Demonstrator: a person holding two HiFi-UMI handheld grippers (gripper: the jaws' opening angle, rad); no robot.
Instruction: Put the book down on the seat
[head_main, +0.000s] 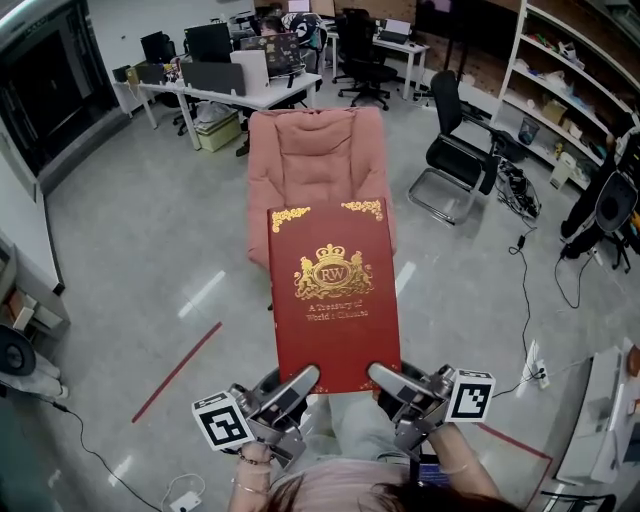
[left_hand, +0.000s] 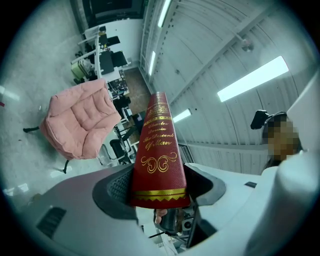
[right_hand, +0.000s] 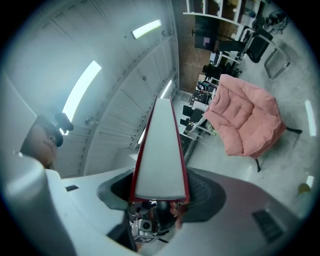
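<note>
- We find the book (head_main: 333, 300) held in the air in front of the person, red cover up with its gold crest facing the head view. It is not on the seat.
- The left gripper (head_main: 293, 386) is clamped on the book's near left corner. Its own view shows the gold-lettered spine standing between the two jaws with both pads against the covers.
- The right gripper (head_main: 392, 381) is clamped on the near right corner. Its own view shows the pale page edge between the jaws, framed by the red boards.
- We judge the two-corner hold to be deliberate: a large hardback gripped only at its near edge would sag or twist from one point, and a grip on each side keeps it level.
- The pink armchair (head_main: 315, 160) stands straight ahead on the grey floor, its seat cushion bare. From the head view the book's far edge overlaps the front of the seat; we cannot tell how high above it the book rides.
- We judge the task to be at the carry stage, with lowering and release yet to come.
- A risk we note: both holds sit at one end, so the far end could dip first onto the soft cushion and slide.
</note>
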